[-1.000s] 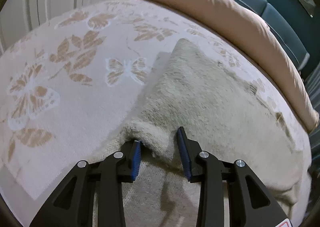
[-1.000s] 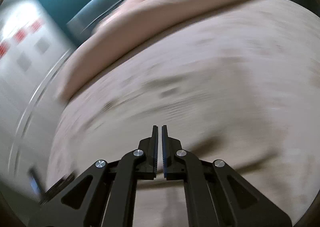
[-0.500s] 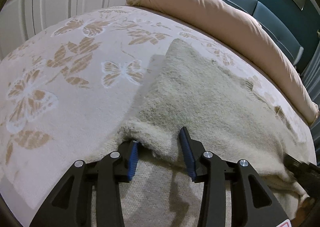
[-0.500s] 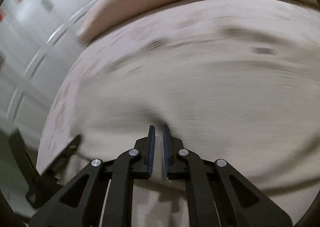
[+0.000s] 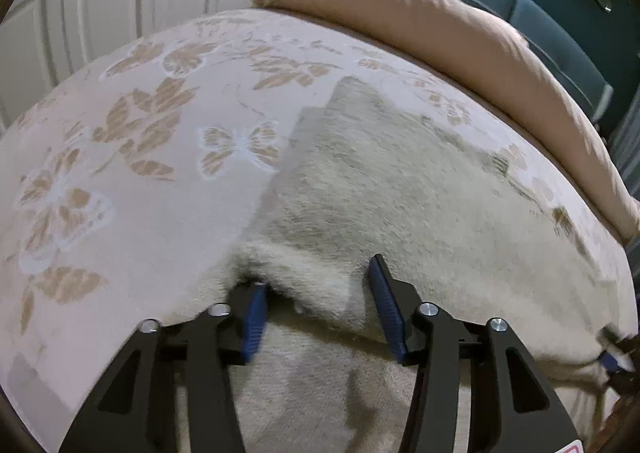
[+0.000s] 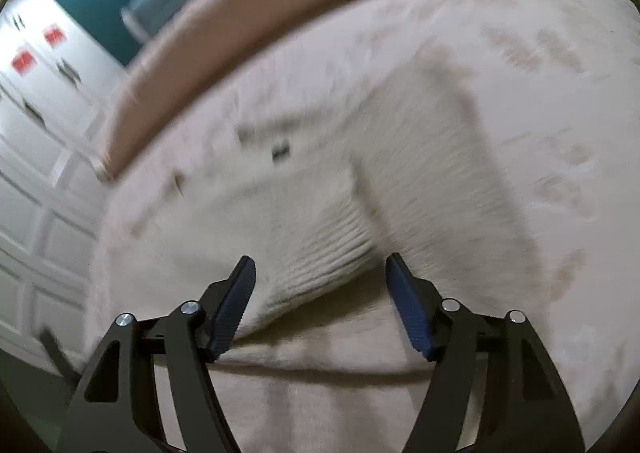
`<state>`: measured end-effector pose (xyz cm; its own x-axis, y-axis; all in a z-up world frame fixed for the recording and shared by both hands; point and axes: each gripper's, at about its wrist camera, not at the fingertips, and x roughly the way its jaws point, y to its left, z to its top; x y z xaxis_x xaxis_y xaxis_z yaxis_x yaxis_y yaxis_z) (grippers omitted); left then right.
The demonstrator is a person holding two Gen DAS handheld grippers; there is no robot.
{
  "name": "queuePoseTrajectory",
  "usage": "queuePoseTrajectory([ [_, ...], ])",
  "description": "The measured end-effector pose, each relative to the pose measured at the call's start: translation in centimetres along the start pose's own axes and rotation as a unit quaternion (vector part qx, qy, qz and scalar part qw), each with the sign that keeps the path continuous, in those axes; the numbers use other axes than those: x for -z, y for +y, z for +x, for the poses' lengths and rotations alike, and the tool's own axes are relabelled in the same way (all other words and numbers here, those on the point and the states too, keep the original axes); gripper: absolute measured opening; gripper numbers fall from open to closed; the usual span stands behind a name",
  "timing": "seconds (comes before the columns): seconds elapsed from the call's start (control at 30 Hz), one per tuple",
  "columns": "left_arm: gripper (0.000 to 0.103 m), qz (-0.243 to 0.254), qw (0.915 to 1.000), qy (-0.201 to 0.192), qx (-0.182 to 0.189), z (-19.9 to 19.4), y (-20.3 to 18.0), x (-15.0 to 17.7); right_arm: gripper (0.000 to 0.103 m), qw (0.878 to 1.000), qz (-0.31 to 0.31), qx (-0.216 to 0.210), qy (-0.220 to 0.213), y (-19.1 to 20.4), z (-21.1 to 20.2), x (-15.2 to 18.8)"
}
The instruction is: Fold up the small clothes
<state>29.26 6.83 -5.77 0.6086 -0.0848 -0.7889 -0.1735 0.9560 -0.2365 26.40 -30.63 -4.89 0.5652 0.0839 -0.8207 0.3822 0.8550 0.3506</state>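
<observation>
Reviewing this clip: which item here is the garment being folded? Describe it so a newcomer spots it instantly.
On the bedspread printed with tan butterflies, below the long peach bolster, lies the fuzzy cream garment. It alone is plain and woolly, and its near edge sits between the left gripper fingers.

Cream fuzzy garment (image 5: 400,193), pale bedspread (image 5: 140,193) with tan butterflies, tan bolster (image 5: 460,41), teal headboard (image 5: 500,1)

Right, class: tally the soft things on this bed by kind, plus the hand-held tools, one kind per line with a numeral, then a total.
Fuzzy cream garment: 1
Butterfly-patterned bedspread: 1
Tan pillow: 1
Tools: 2, the left tool and the right tool, both open
Total: 5
</observation>
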Motion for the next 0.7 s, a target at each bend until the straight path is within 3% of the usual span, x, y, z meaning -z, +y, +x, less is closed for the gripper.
queuePoseTrajectory([
  [0.03,0.03,-0.008,0.9999,0.007,-0.004,-0.2,0.3,-0.4,0.008,1.0,-0.003,-0.013,-0.004,0.5,-0.5,-0.2],
  [0.1,0.021,-0.028,0.9995,0.013,0.008,-0.4,1.1,-0.8,0.007,0.993,0.025,-0.095,-0.06,0.6,-4.2,-0.9],
  [0.2,0.019,-0.052,0.9981,0.026,0.022,-0.1,2.4,-1.0,0.006,0.979,0.023,-0.147,-0.138,-0.2,-9.3,-0.8],
  [0.23,0.019,-0.05,0.9982,0.025,0.022,0.0,2.5,-1.0,0.006,0.981,0.02,-0.133,-0.137,-0.8,-8.9,-0.5],
  [0.3,0.02,-0.038,0.9989,0.023,0.017,0.1,2.3,-0.7,0.006,0.999,0.019,-0.04,-0.025,-3.3,-2.5,0.1],
  [0.33,0.02,-0.031,0.9991,0.022,0.015,0.0,2.2,-0.7,0.005,1.0,0.021,-0.012,0.006,-3.9,-0.7,0.4],
  [0.47,0.021,-0.017,0.9995,0.02,0.016,0.2,2.2,-0.6,0.006,0.994,0.039,-0.08,-0.068,-3.9,-4.1,0.2],
  [0.5,0.021,-0.015,0.9996,0.018,0.017,0.2,2.2,-0.5,0.007,0.995,0.032,-0.065,-0.067,-3.9,-3.6,0.1],
  [0.57,0.021,-0.007,0.9999,0.008,0.013,0.2,2.0,-0.2,0.006,0.999,0.027,0.005,-0.023,-5.1,-0.9,0.3],
  [0.63,0.021,0.002,1.0,0.001,0.005,0.1,1.7,0.0,0.007,0.997,0.057,-0.005,-0.043,-5.9,-1.8,0.5],
  [0.7,0.021,0.002,1.0,-0.007,0.003,0.1,1.6,0.3,0.013,0.991,0.07,0.049,-0.099,-4.8,-4.8,0.5],
])
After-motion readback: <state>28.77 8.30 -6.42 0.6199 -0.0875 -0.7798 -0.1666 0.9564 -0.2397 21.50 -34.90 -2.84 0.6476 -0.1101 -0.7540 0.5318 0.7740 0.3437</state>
